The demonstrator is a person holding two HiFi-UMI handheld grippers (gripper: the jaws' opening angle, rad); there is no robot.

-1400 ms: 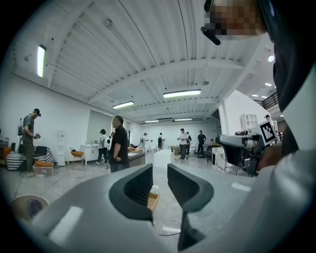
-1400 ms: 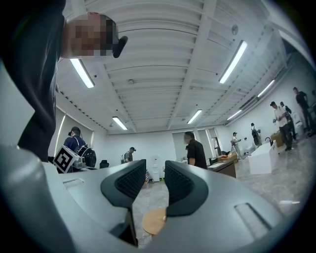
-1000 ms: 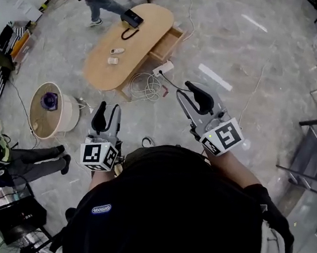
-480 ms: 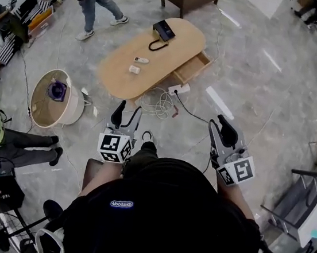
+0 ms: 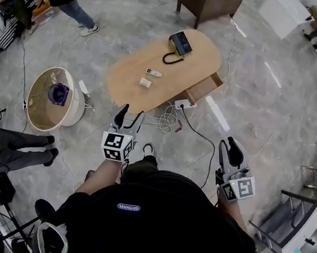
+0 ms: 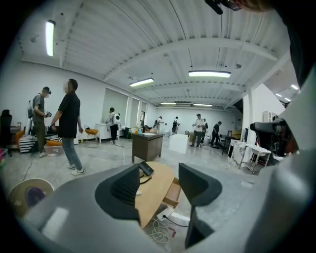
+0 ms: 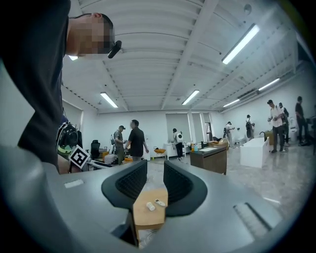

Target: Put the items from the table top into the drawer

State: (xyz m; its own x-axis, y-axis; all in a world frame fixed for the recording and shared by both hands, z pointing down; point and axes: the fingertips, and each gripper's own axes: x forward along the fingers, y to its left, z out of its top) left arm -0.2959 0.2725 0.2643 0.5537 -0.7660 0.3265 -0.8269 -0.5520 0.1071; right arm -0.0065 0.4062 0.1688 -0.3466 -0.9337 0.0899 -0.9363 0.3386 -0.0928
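Wooden oval table (image 5: 172, 67) stands on the grey floor well ahead of both grippers, drawer (image 5: 203, 88) open at its right side. On the top lie a black device with a cord (image 5: 180, 42), a small remote (image 5: 153, 72) and, just beside that, a small white block (image 5: 145, 82). Left gripper (image 5: 129, 116) is in the air short of the table, jaws wide apart and holding nothing; right gripper (image 5: 227, 150) is further back, jaws parted by a narrow gap, likewise holding nothing. Floor: white power strip (image 5: 183, 104) and coiled cable (image 5: 162, 118) at the table's near edge, round tub (image 5: 36, 110) off to the left.
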